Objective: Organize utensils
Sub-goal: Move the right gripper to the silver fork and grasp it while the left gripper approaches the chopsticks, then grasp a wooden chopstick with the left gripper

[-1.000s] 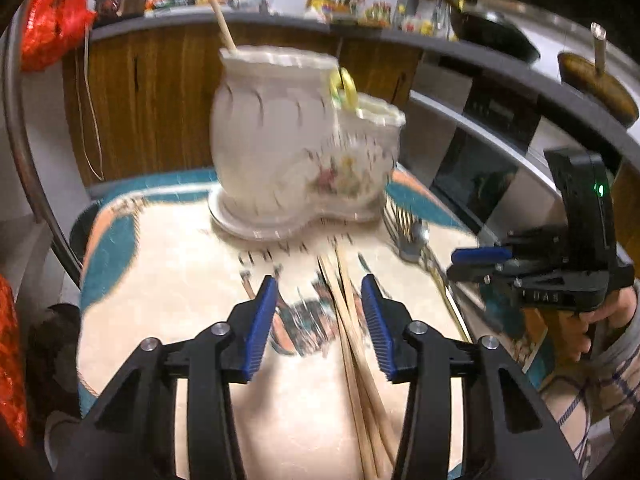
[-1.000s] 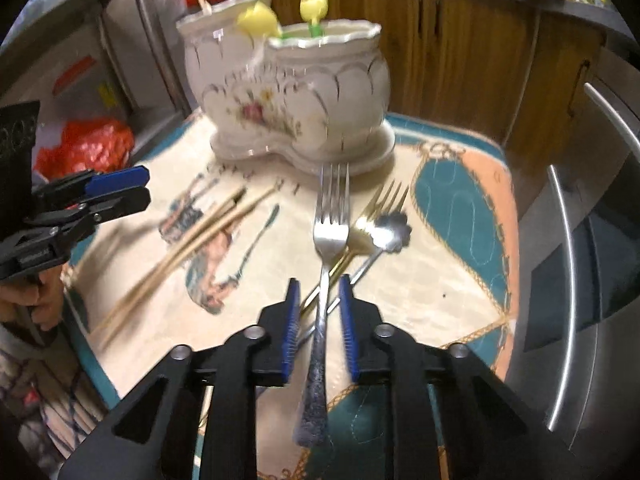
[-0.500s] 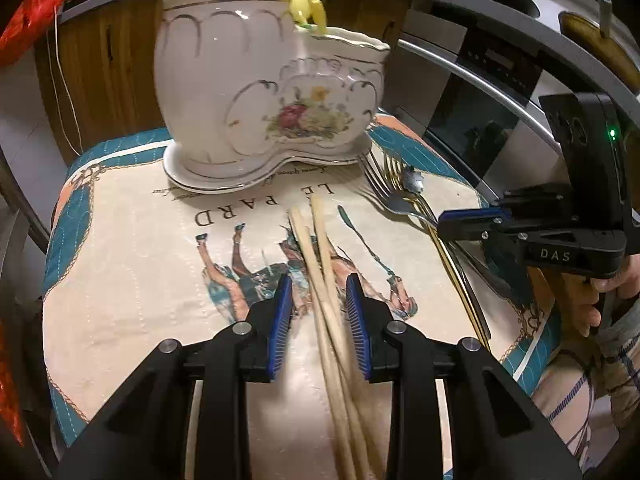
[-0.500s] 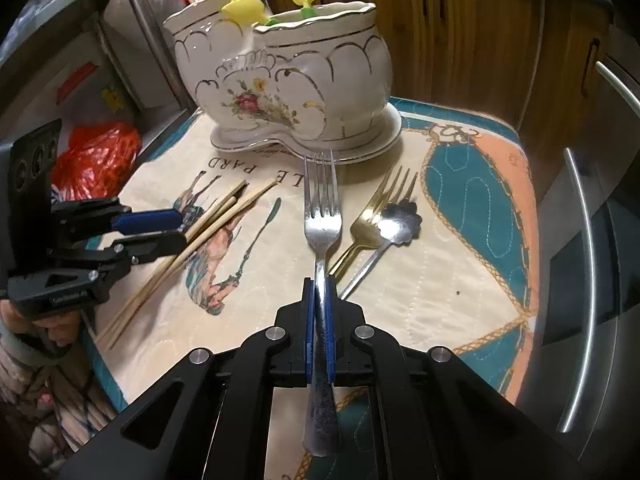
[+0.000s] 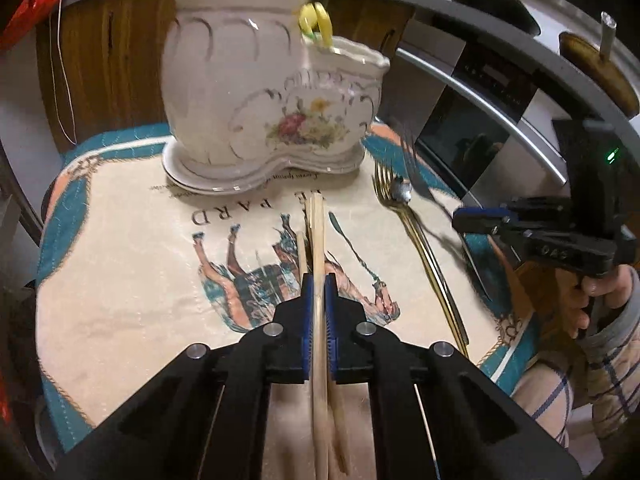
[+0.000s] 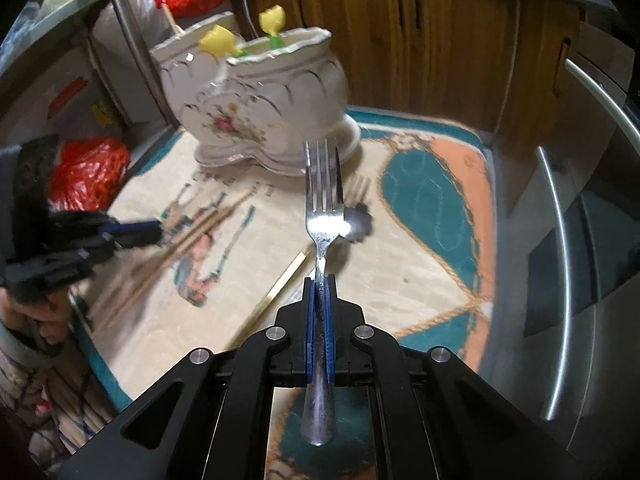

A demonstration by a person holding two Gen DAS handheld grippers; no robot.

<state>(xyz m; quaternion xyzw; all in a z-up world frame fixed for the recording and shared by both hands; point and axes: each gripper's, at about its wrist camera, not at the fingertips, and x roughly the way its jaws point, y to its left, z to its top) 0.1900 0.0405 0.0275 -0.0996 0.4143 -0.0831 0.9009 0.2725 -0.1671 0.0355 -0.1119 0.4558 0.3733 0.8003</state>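
Steel fork (image 6: 323,216): rigid, slick, light; right gripper (image 6: 319,304) pinches its handle mid-length, lifted above the mat (image 6: 420,280). Wooden chopsticks (image 5: 316,248): light, stiff, apt to roll; left gripper (image 5: 319,308) clamps them at mat centre, before the ceramic holder (image 5: 256,92)

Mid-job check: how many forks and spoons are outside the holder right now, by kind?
Forks: 2, the silver fork clamped in the right gripper and the gold fork lying on the mat.
Spoons: 1, the flower-shaped spoon on the mat.
Total: 3.
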